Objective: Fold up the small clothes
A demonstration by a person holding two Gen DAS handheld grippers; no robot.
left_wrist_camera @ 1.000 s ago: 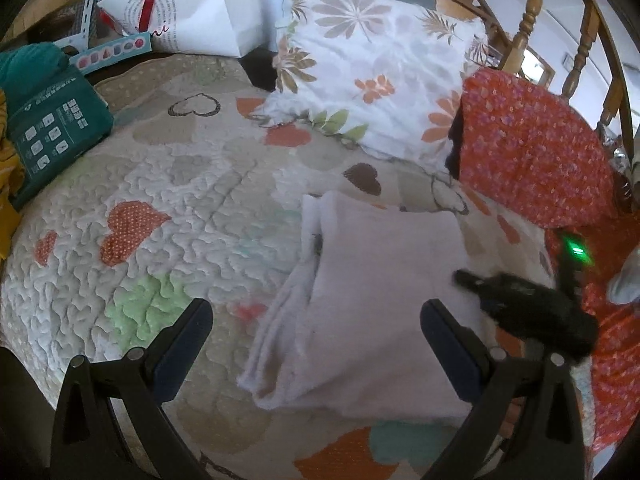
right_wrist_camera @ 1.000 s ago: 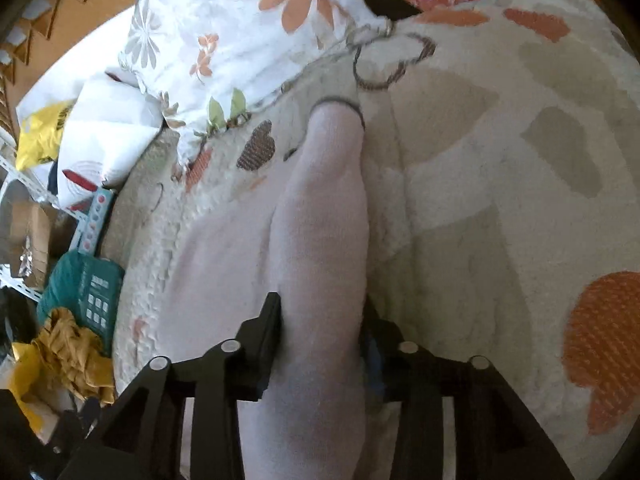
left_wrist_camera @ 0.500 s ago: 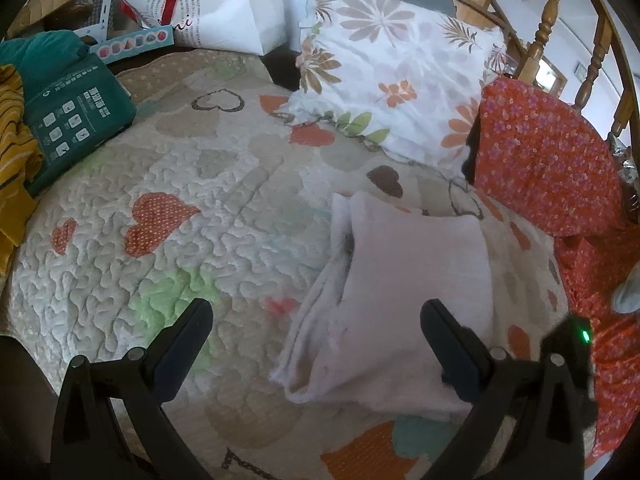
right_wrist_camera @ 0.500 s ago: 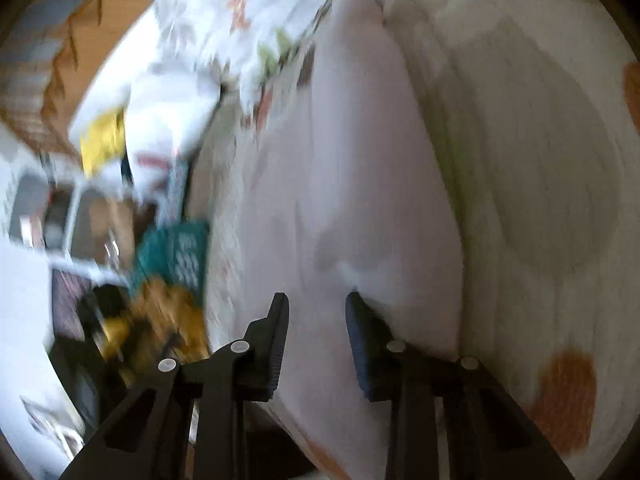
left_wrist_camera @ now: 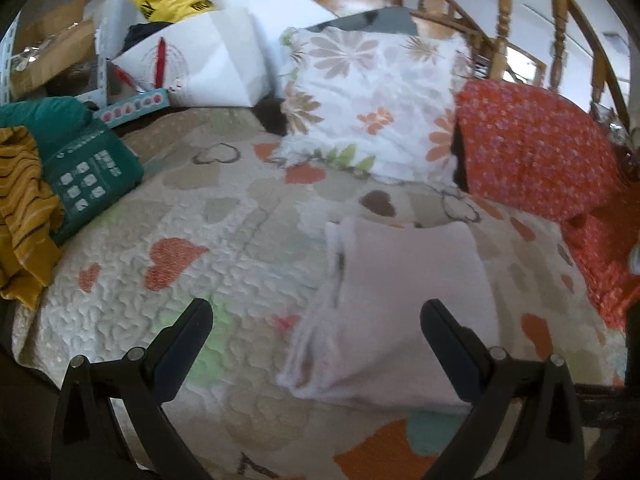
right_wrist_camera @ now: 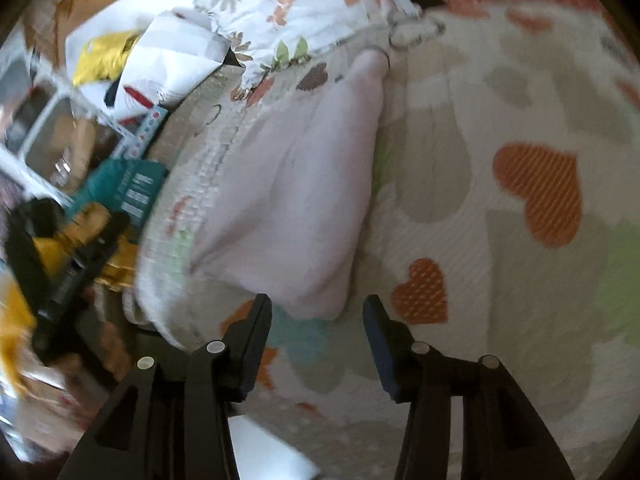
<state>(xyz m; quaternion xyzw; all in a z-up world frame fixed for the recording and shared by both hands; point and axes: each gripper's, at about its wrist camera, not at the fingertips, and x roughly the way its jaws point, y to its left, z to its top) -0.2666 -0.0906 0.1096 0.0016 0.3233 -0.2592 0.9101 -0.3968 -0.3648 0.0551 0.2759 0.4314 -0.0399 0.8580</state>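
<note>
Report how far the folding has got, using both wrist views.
Done: the pale pink garment lies folded into a compact stack on the heart quilt. In hand: nothing; the left tongs and right tongs are both open and off the cloth. Left: the yellow striped garment sits crumpled at the quilt's edge, apparently unfolded.

Heart-print quilted bed (left_wrist_camera: 224,240) | folded pale-pink garment (left_wrist_camera: 404,304) lies near right | floral pillow (left_wrist_camera: 372,104) and red pillow (left_wrist_camera: 532,156) far right | teal package (left_wrist_camera: 88,176) and mustard striped cloth (left_wrist_camera: 24,216) far left
</note>
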